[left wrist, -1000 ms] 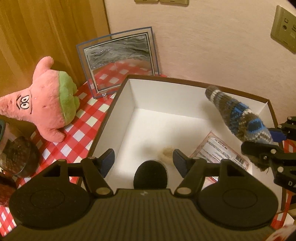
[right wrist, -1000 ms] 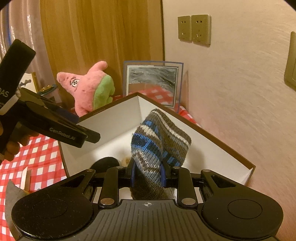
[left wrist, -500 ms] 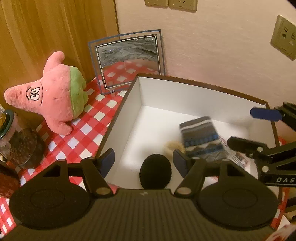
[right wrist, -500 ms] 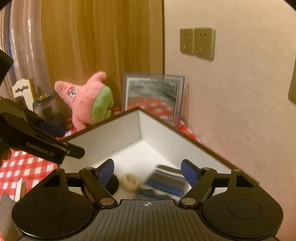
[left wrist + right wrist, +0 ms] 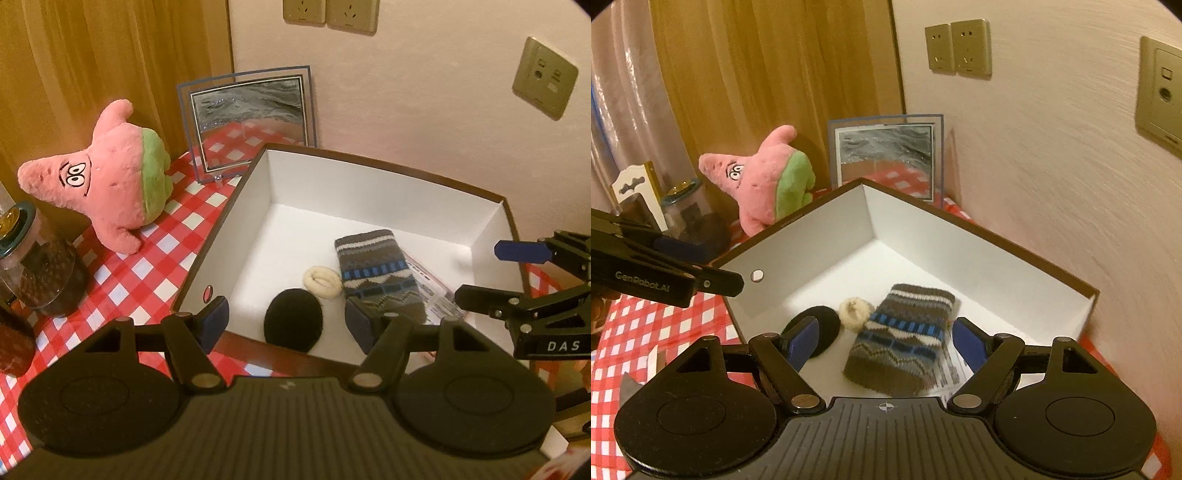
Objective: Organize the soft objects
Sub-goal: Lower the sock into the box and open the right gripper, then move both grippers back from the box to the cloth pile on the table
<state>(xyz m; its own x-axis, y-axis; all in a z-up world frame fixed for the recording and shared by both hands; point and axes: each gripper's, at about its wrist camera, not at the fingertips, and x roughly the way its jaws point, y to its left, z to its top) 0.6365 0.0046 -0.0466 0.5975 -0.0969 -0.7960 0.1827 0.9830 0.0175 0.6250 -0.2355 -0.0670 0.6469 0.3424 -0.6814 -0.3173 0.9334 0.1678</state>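
The grey-and-blue striped knitted sock [image 5: 908, 336] lies flat inside the white brown-rimmed cardboard box [image 5: 827, 225], a cream fluffy ring [image 5: 854, 313] touching it at 9 o'clock. The left gripper [image 5: 286, 321] and right gripper [image 5: 886, 343] both gape, empty.

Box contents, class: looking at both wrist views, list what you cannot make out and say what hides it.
- Printed packet: text too small, and the knitted sock lies over most of it, in both views.
- Black round pad: right view, partly behind a blue fingertip.
- Jar: left view, its contents too dark to tell.
- Box near wall: left view, hidden behind the left tongs.
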